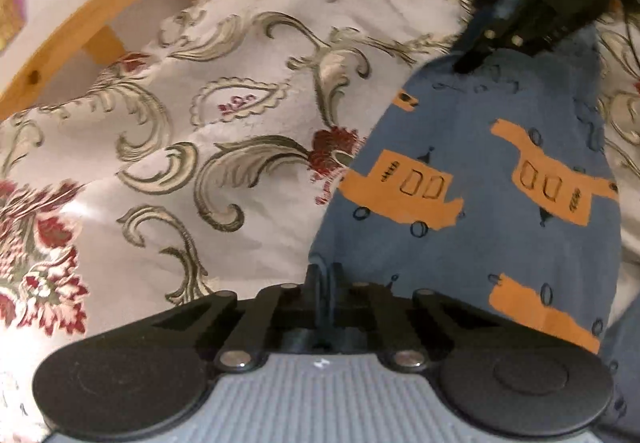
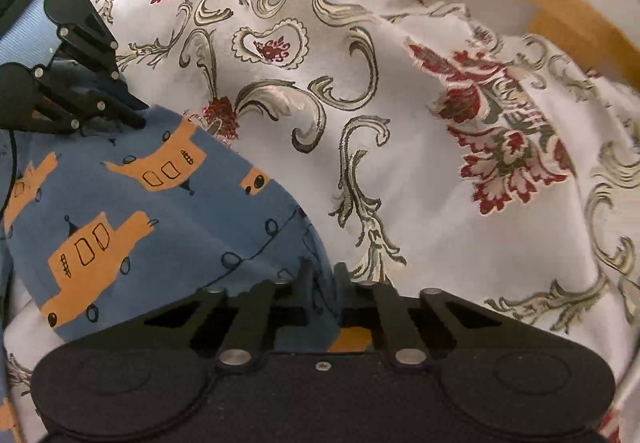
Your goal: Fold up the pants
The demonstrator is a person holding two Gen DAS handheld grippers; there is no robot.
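In the left wrist view, a wooden frame [image 1: 92,9] curved across the upper left of the frame, with a floral cloth [image 1: 180,115] spreading below it over most of the left and middle. At the bottom centre, the left tongs [image 1: 323,279] were closed on an edge of the pants [image 1: 480,163], the blue cloth pinched between the two narrow fingers. The pants, blue with orange vehicle prints, ran from there up the right half of the frame, lying on the floral cloth. At the upper right, the right tongs [image 1: 474,61] touched the far end of the pants, their tips pressed into the fabric there.

In the right wrist view, the left tongs [image 2: 138,117] sat at the upper left of the frame, fingers together on a corner of the pants [image 2: 132,211]. The pants filled the lower left, sloping down toward the bottom centre, where the right tongs [image 2: 323,279] gripped their edge, with blue fabric caught between the fingers. The floral cloth [image 2: 420,183] covered the middle and right, rumpled into folds. The wooden frame [image 2: 532,3] arced across the upper right of the frame.
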